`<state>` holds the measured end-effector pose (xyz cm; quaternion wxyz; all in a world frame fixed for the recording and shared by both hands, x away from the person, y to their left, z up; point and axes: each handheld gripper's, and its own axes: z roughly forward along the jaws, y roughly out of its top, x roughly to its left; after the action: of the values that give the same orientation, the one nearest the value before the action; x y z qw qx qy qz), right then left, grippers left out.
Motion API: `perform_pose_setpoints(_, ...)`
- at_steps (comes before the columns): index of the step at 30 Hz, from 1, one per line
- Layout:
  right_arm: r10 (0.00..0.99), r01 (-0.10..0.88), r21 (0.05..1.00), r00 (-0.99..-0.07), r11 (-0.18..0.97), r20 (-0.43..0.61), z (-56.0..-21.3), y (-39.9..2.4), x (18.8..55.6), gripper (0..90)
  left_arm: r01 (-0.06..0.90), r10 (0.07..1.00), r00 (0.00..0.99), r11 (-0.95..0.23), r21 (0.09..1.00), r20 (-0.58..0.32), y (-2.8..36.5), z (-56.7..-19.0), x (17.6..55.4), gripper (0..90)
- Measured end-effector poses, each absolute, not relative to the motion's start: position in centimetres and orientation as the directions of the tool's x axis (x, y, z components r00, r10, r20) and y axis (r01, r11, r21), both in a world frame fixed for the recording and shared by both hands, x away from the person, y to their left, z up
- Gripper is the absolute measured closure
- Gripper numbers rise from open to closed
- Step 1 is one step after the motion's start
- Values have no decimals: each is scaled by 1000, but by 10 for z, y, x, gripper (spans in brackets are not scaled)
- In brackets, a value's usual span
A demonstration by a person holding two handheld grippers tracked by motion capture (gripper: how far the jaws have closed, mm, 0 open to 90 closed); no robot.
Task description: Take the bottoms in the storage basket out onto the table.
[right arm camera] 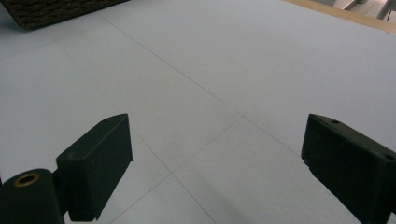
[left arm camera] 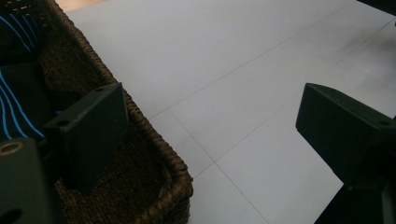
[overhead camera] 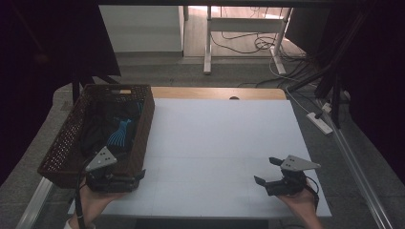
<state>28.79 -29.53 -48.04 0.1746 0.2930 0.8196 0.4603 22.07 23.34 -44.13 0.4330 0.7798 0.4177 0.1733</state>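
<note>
The left hand-held gripper (overhead camera: 125, 177) stands wide open and empty at the basket (overhead camera: 62, 143) corner, the right hand-held gripper (overhead camera: 268, 171) wide open, empty above the white surface (overhead camera: 219, 143).

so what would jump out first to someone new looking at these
The dark woven basket at the table's left edge, holding dark cloth with bright blue stripes. Then the broad white tabletop, with the left gripper at the basket's near corner and the right gripper low on the right, both with jaws wide open.

Left gripper (overhead camera: 125, 177) sits right at the near corner of the wicker basket (overhead camera: 143, 125), dark clothes (overhead camera: 112, 128) just beyond it. Right gripper (overhead camera: 267, 171), jaws apart, hovers over bare white tabletop (overhead camera: 219, 143).
</note>
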Motion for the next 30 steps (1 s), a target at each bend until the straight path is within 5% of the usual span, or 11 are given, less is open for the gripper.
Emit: perform_pose_setpoints(30, 647, 310, 863, -762, 399, -25, -480, -298, 286, 90, 504, 807, 584, -279, 818, -84, 238, -438, 224, 90)
